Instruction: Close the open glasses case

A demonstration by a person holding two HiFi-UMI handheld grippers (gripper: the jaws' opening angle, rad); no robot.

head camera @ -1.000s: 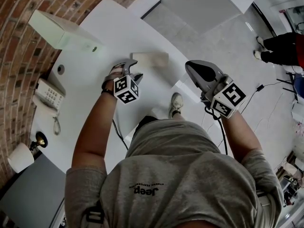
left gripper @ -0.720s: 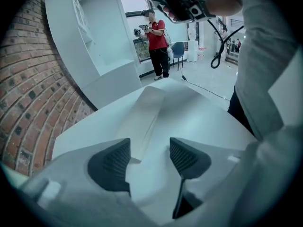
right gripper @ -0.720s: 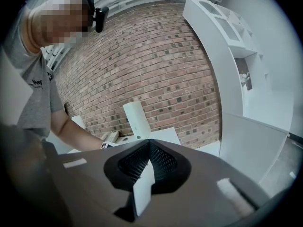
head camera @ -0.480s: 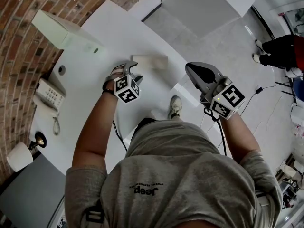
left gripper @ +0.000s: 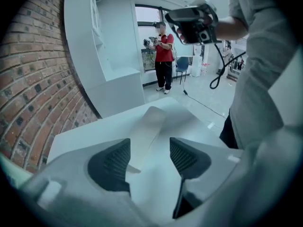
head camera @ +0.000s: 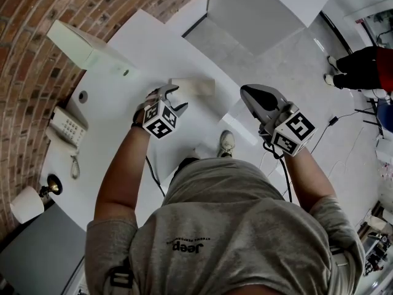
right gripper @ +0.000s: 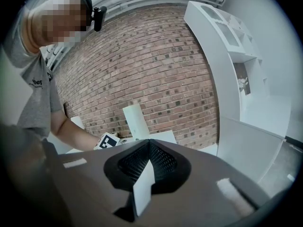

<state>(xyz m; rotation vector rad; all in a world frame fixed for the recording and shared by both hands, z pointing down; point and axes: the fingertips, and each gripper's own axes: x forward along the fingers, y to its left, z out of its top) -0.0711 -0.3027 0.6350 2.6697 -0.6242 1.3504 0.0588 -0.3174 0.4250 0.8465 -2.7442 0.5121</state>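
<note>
The glasses case (head camera: 192,86) lies flat on the white table (head camera: 116,103), close to the table's edge, and everything else is best placed from it. In the head view it is a pale, low block whose lid looks down, though the seam is too faint to be sure.

The left gripper (head camera: 176,99) hangs just on the person's side of the case, tilted downward toward it. Its jaws stand apart and released, gripping nothing. In the left gripper view the case runs lengthwise away between the two dark ribbed pads (left gripper: 111,162) (beyond them, on the tabletop, not touched by either).

The right gripper (head camera: 245,92) is held to the right of the case and well apart from it, out past the table's edge. Its jaws are clenched, tips meeting, with nothing in them.

Left of the case, and farther back, a white box (head camera: 86,42) stands against the brick wall (head camera: 37,17). A telephone (head camera: 66,126) sits well to the case's left. Far beyond the case, a person in a red top (left gripper: 163,48) stands on the floor.
</note>
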